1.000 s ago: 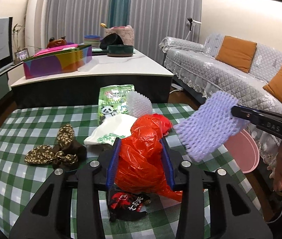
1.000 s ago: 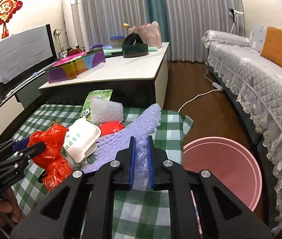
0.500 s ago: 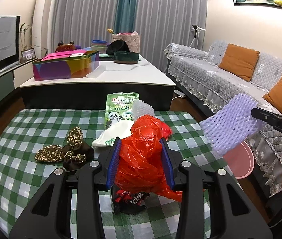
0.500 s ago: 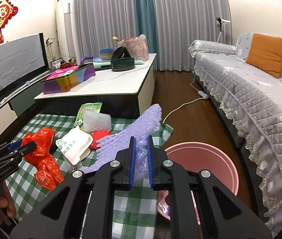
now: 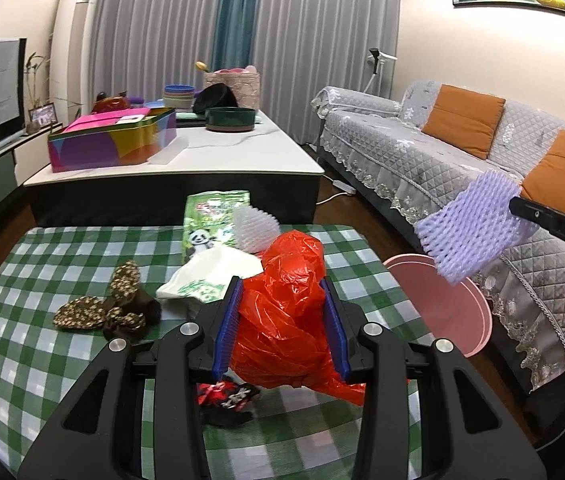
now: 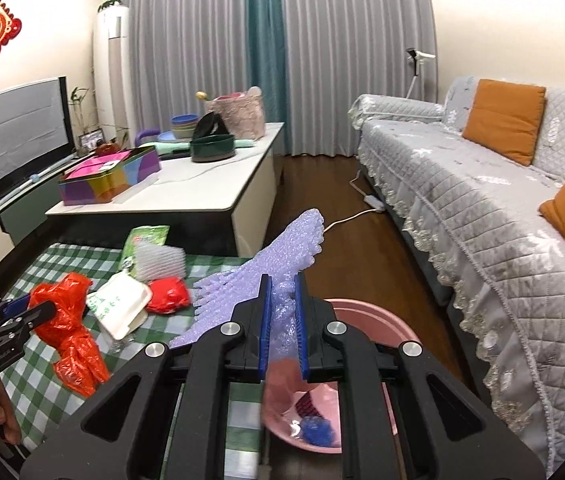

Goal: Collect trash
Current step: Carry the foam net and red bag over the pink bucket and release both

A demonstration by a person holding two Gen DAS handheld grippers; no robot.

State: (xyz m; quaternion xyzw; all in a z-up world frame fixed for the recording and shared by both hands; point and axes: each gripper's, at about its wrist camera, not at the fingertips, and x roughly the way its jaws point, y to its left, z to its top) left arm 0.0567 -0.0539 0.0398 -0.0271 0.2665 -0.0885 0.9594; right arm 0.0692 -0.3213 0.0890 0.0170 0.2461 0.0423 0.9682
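Now the right gripper [image 6: 282,312] pinches the purple foam net [image 6: 266,268] between its blue pads, jaws nearly together, and in its own view the pink bin [image 6: 366,312] fills the lower middle of the frame, directly under the fingers. A second ago the bin sat off to the lower right and the net hung over the checked tablecloth [image 6: 58,264] — so the net has been carried off the table edge and looks ready to be dropped in. Some scraps, one blue, already lie in the bin.

The left gripper [image 5: 282,320] clamps the crumpled red plastic bag [image 5: 286,312] at centre frame, pads pressing both sides; compared with the earlier frame it has lifted only slightly, the bag's tail hanging clear of a dark wrapper [image 5: 226,396] below — next for the bin, I judge. Left on the cloth: a white foam box [image 5: 210,276], a green panda packet [image 5: 214,220], a white foam net [image 5: 254,228] and brown speckled wrappers [image 5: 110,308].
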